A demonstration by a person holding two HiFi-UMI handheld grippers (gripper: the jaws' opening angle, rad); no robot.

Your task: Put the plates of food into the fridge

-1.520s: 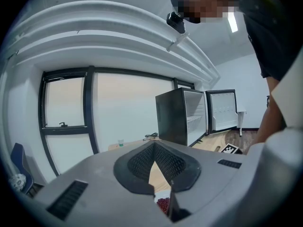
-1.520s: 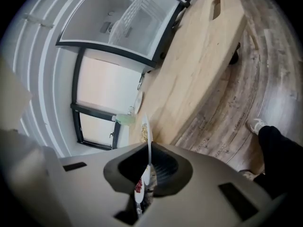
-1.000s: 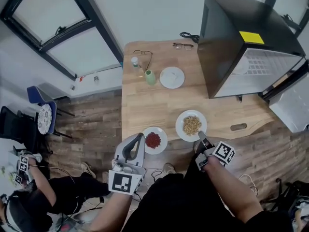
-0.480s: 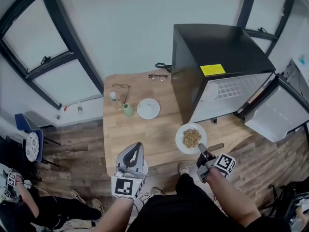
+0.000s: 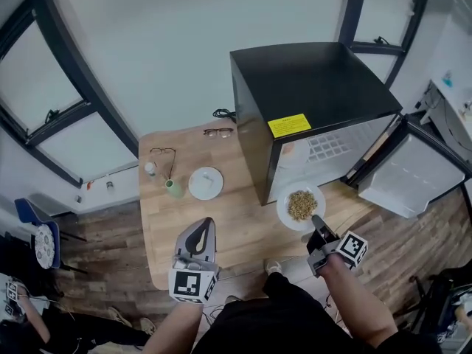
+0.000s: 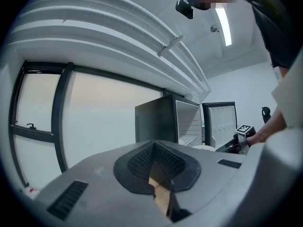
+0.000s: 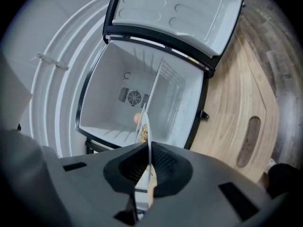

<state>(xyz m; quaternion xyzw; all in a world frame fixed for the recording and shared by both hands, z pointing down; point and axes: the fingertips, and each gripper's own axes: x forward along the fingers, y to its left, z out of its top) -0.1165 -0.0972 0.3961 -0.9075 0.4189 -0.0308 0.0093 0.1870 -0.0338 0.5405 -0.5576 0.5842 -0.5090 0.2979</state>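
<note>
By the fridge, plate, perhaps grain, in right gripper.

Right gripper pinches the plate; left gripper has fingers closed.

Table: pale matt wood grain is seen. Fridge casing is finished smooth black; its liner looks white plastic.

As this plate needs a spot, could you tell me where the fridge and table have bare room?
In the fridge, both sides of the wire shelf are bare, save a small round thing near the back. On the table, wood is bare between the white plate and fridge; crowded round the cup.
</note>
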